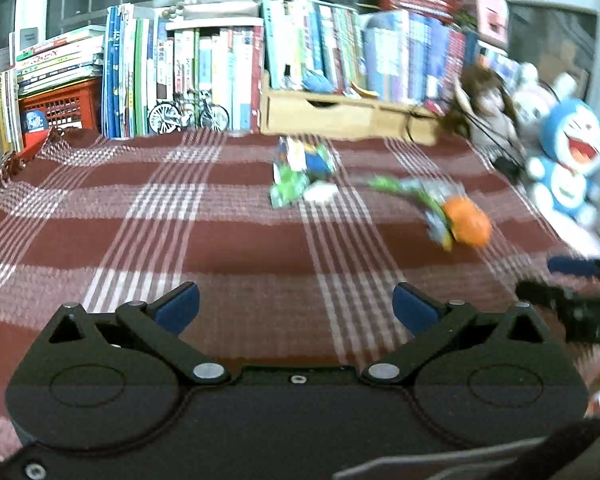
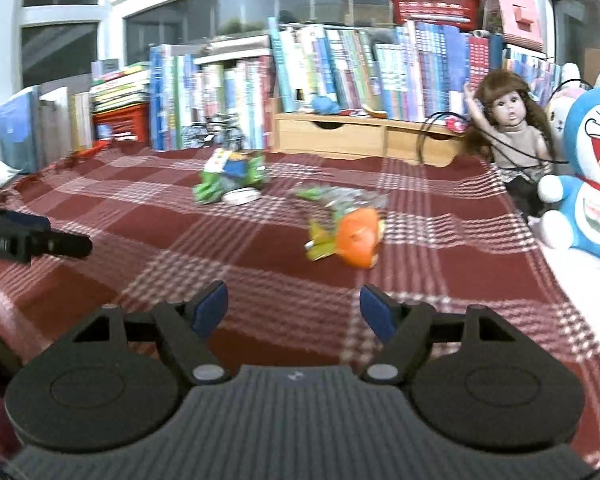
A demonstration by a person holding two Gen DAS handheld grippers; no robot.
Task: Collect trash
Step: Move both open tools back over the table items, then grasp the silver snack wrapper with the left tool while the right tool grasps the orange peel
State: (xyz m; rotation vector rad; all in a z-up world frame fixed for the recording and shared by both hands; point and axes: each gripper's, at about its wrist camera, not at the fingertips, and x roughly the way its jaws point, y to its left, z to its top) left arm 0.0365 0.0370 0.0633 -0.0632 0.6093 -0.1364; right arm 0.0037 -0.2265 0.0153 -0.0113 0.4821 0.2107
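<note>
Trash lies on the red plaid tablecloth [image 1: 220, 248] [image 2: 180, 236]. A crumpled green and blue wrapper pile [image 1: 302, 174] [image 2: 230, 180] with a white lid sits toward the back. Nearer lies an orange peel [image 1: 468, 222] [image 2: 358, 236] on a green and yellow wrapper [image 2: 320, 240]. My left gripper [image 1: 296, 306] is open and empty, well short of the trash. My right gripper [image 2: 292, 306] is also open and empty, with the orange peel ahead and slightly right. The right gripper's fingers [image 1: 568, 304] show at the left wrist view's right edge; the left gripper's finger [image 2: 40, 240] shows at the right wrist view's left edge.
Rows of books [image 1: 204, 76] [image 2: 340, 68], a red crate [image 1: 60, 108], a model bicycle [image 1: 188, 114] and a wooden drawer box [image 1: 340, 114] [image 2: 364, 138] line the back. A doll [image 2: 512, 128] and a blue plush toy [image 1: 568, 160] [image 2: 592, 172] stand at the right edge.
</note>
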